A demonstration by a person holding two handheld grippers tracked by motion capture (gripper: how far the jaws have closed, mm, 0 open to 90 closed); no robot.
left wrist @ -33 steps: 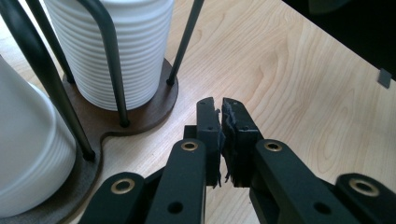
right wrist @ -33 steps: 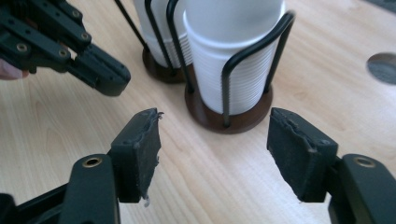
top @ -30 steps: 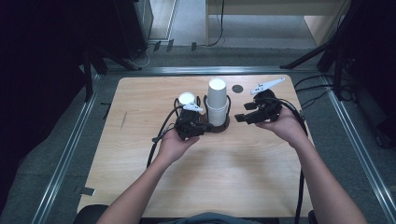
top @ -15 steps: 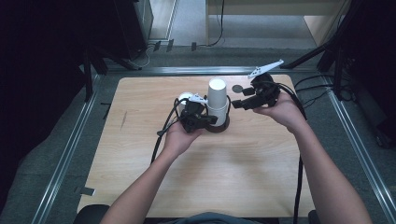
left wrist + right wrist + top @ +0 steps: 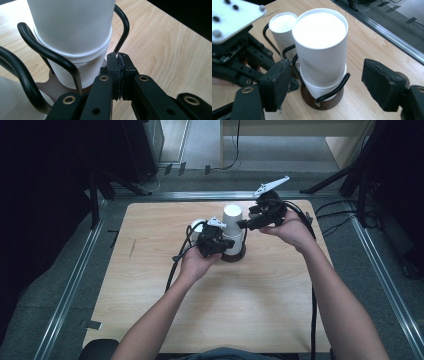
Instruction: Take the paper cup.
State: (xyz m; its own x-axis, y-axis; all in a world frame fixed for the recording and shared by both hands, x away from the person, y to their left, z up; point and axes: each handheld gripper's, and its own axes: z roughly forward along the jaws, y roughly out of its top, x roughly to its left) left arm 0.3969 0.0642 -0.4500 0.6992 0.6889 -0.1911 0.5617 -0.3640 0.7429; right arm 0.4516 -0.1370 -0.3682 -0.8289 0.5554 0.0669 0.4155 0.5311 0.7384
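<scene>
Left gripper: jaws clenched on the wire holder. Right gripper: jaws have just been opening, released, straddling the stacked white cups.

The right gripper is rising and drawing toward the far edge of the table, its jaws having just been opening to stand wide apart around the stack of upturned white paper cups, pads clear of it. The left gripper is edging slightly rightward toward the cup holder.
</scene>
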